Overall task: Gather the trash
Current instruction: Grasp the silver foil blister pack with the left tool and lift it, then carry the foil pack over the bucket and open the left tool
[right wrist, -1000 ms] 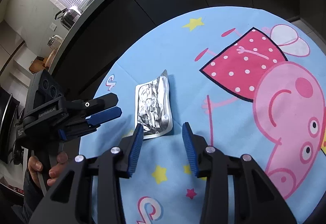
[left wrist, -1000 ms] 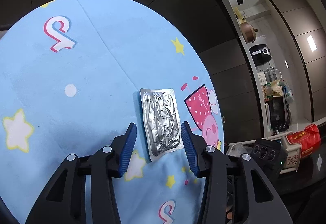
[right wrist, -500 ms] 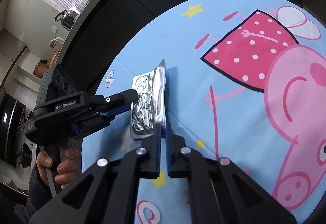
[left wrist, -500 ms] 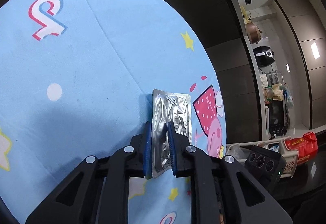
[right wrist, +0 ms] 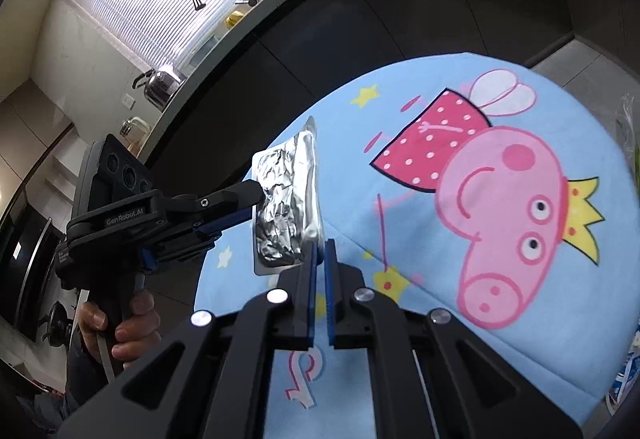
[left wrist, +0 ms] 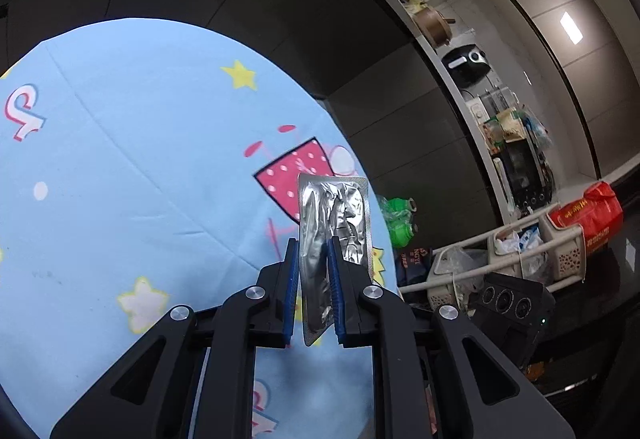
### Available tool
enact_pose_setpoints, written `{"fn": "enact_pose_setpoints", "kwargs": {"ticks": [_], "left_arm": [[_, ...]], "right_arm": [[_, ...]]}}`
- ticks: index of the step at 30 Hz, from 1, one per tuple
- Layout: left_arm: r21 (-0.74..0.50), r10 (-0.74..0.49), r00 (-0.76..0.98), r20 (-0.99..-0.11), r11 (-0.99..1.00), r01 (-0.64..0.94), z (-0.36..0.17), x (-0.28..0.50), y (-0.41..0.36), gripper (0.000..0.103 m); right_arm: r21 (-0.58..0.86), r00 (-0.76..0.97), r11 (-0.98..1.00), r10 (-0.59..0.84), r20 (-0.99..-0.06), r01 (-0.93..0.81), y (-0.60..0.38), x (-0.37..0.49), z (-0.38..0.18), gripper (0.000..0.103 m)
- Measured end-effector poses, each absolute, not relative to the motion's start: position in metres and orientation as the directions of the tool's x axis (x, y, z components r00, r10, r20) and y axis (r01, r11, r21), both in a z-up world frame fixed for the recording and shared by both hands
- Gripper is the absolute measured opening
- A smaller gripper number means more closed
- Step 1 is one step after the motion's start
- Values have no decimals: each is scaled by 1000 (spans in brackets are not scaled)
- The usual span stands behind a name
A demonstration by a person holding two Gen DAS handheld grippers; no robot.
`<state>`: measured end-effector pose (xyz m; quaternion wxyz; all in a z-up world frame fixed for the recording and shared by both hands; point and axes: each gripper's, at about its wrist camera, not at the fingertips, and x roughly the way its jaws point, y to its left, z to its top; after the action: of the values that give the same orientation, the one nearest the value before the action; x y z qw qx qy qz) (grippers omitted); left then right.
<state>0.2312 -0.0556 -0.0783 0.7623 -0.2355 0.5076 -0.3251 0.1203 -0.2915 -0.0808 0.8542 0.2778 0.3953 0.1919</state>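
A crumpled silver foil blister pack (left wrist: 340,215) hangs in the air above the round table with its light blue cartoon cloth (left wrist: 120,159). My left gripper (left wrist: 313,243) is shut on the pack's near end, blue pads pressing both faces. In the right wrist view the same pack (right wrist: 284,199) stands on edge over the cloth (right wrist: 540,359). The left gripper (right wrist: 256,199) grips it from the left. My right gripper (right wrist: 320,243) is shut on the pack's thin lower right rim.
Beige baskets (left wrist: 520,251) holding bags and wrappers stand on the floor right of the table, with a red bag (left wrist: 588,211) and a green bottle (left wrist: 396,215). A dark kitchen counter (right wrist: 320,19) curves behind. A person's hand (right wrist: 128,323) holds the left gripper's handle.
Both grippers, open around the pack lying flat on the cloth, closed on it. They then lifted it off the table, and it now stands upright in the air.
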Motion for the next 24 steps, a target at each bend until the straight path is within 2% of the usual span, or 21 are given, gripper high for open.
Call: {"fn": "enact_pose_setpoints", "kwargs": {"ticks": [12, 24], "left_arm": [[-660, -780, 96, -619, 582, 474, -51, 172, -199, 13], [-630, -722, -109, -683, 506, 590, -86, 128, -344, 13]], "right_arm": [[623, 781, 780, 352, -516, 60, -406, 21, -66, 6], [662, 830, 699, 180, -528, 270, -508, -73, -107, 6]]}}
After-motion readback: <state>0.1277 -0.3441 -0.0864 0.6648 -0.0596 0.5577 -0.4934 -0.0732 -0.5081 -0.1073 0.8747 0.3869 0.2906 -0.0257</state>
